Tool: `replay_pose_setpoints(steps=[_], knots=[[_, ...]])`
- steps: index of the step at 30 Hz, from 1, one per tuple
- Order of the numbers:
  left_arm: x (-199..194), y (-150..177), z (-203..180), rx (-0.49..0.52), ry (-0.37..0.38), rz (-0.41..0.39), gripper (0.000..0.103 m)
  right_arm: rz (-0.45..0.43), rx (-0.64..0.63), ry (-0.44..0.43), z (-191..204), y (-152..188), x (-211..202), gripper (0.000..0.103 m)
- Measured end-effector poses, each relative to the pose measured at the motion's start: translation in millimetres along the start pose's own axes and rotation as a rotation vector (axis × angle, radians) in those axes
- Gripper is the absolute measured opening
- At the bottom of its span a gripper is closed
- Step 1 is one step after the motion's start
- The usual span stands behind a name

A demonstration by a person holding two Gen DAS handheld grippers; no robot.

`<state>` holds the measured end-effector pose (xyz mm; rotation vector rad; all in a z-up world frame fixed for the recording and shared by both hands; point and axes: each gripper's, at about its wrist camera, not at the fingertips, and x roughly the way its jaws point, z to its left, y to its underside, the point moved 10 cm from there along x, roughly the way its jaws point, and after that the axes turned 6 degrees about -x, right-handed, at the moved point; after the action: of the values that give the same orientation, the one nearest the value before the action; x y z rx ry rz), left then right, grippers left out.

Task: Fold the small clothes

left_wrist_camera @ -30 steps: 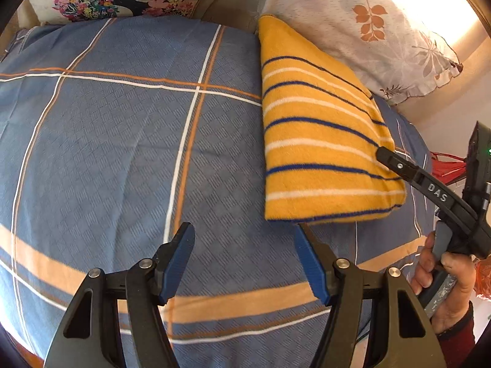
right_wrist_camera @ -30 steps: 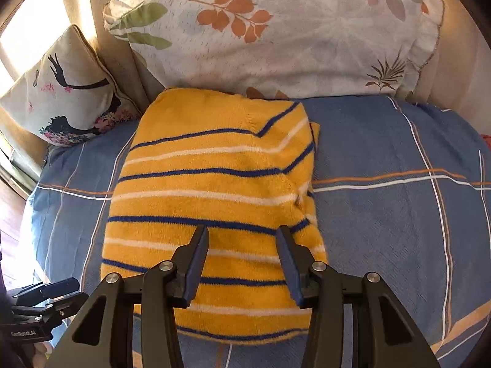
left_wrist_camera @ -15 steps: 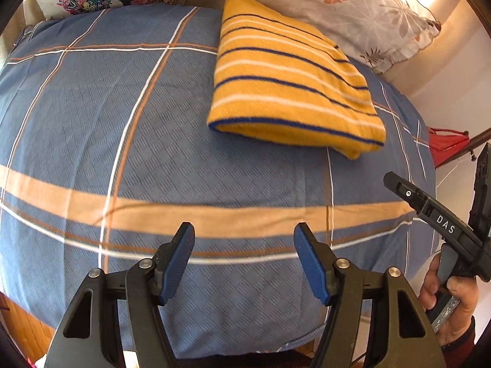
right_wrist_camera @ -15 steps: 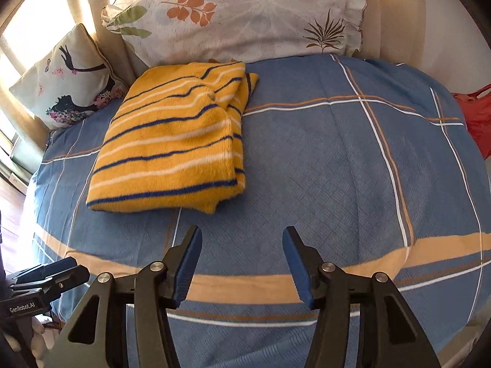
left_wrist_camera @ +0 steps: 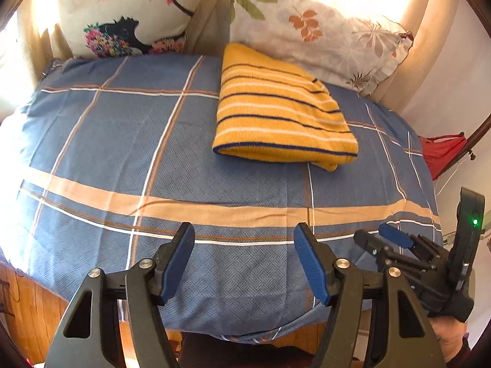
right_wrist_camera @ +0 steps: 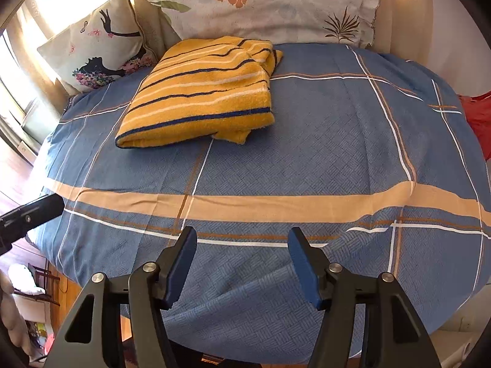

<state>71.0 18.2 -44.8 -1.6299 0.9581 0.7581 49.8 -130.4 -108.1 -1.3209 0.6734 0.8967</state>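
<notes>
A folded yellow garment with blue and white stripes [left_wrist_camera: 279, 113] lies at the far side of the blue plaid bed cover [left_wrist_camera: 129, 141], against the pillows; it also shows in the right wrist view [right_wrist_camera: 202, 92]. My left gripper [left_wrist_camera: 245, 260] is open and empty above the bed's near edge, well short of the garment. My right gripper [right_wrist_camera: 242, 260] is open and empty, also back at the near edge. The right gripper [left_wrist_camera: 386, 239] shows at the lower right of the left wrist view.
A leaf-print pillow [left_wrist_camera: 313, 30] and a bird-print cushion [left_wrist_camera: 122, 9] stand behind the garment. A red item [left_wrist_camera: 442, 153] hangs off the bed's right side. Wooden floor [left_wrist_camera: 27, 306] lies below the bed's near edge.
Both grippers have pulled back from the folded garment toward the near edge of the bed. The garment stays folded by the pillows. Both grippers remain open.
</notes>
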Motion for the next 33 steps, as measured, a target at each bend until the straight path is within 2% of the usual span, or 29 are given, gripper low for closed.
replay_pose_setpoints(steps=[6, 9, 11, 13, 15, 19, 23, 28, 33], knots=[[-23, 0, 4, -0.005, -0.01, -0.059, 0.066, -0.029, -0.022, 0.003, 8, 6, -12, 0.069], [-39, -6, 6, -0.003, -0.035, -0.136, 0.066, -0.039, -0.023, 0.0, 10, 8, -16, 0.069], [-56, -12, 8, 0.003, -0.062, -0.212, 0.071, -0.042, -0.023, -0.002, 11, 9, -17, 0.069], [-74, -18, 10, 0.009, -0.082, -0.293, 0.083, -0.047, -0.022, -0.007, 13, 10, -19, 0.069], [-93, -25, 10, 0.009, -0.085, -0.375, 0.091, -0.055, -0.025, -0.009, 15, 10, -21, 0.07], [-119, -37, 15, -0.003, -0.078, -0.463, 0.101, -0.075, -0.042, -0.006, 20, 7, -25, 0.07], [-118, -46, 28, -0.039, -0.122, -0.443, 0.103, -0.102, -0.072, 0.005, 28, 1, -31, 0.07], [-101, -49, 36, -0.016, -0.201, -0.393, 0.103, -0.128, -0.114, 0.027, 36, -7, -40, 0.071], [-71, -27, 35, -0.056, -0.168, -0.277, 0.103, -0.123, -0.123, 0.038, 38, -6, -38, 0.073]])
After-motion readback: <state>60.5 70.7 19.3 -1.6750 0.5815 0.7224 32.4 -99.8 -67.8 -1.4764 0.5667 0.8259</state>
